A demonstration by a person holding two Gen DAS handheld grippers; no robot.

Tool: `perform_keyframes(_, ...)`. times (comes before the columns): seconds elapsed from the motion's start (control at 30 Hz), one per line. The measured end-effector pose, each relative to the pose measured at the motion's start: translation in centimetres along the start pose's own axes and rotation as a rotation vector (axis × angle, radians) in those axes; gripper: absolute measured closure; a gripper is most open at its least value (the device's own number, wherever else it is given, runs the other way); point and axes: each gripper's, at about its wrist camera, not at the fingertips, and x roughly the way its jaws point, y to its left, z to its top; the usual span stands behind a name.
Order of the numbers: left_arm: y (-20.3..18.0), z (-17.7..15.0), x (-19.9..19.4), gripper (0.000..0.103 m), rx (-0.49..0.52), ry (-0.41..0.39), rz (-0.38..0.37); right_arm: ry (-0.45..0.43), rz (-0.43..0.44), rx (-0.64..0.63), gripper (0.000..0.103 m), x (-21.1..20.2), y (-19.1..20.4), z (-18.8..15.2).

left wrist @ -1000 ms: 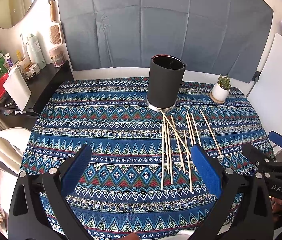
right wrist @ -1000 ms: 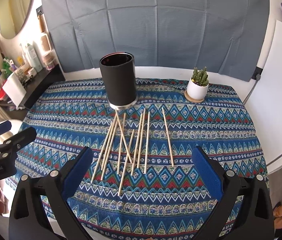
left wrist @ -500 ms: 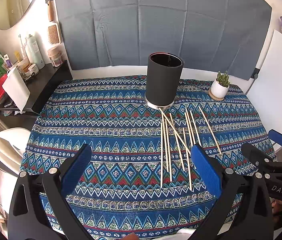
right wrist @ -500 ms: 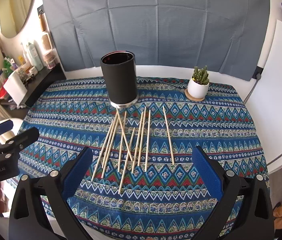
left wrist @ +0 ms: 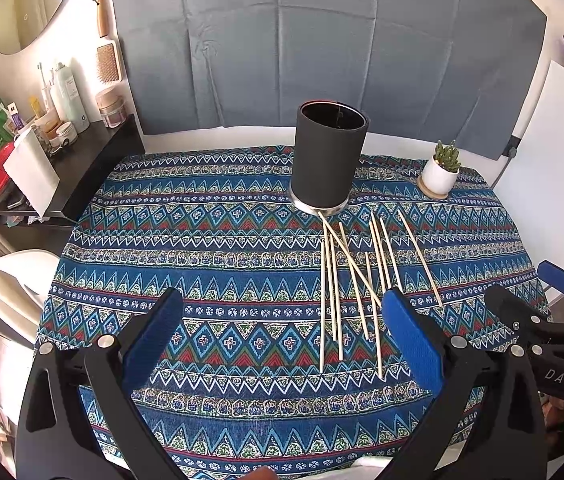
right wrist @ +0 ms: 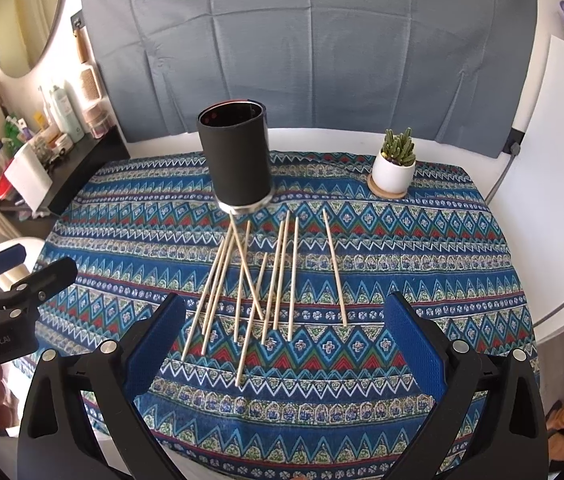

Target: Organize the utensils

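Both grippers spread wide, empty, above loose wooden skewers (right wrist: 266,280)

Crossed skewers may roll or drag neighbours; the black cylindrical holder (right wrist: 238,164) could tip.

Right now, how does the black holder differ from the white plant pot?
The black holder is tall and dark; the white plant pot is low and rounded. The holder looks empty inside, while the pot holds a green succulent. The holder has a silver base; the pot sits on a wooden coaster. Both stand upright on the patterned cloth.

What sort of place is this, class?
Probably a room in a home: a table under a patterned cloth, a potted succulent, and toiletry bottles on a side shelf below a round mirror.
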Motion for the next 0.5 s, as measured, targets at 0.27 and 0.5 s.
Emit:
perform_keyframes(0.27,-0.14,0.2,0.08,0.006,0.01,0.003,0.005,0.0,0.0,0.01,0.008,0.09,-0.29,0.04)
perform_keyframes(0.5,-0.28,0.33,0.44,0.006,0.019,0.014,0.008,0.009,0.002,0.018,0.008,0.38,-0.55,0.13)
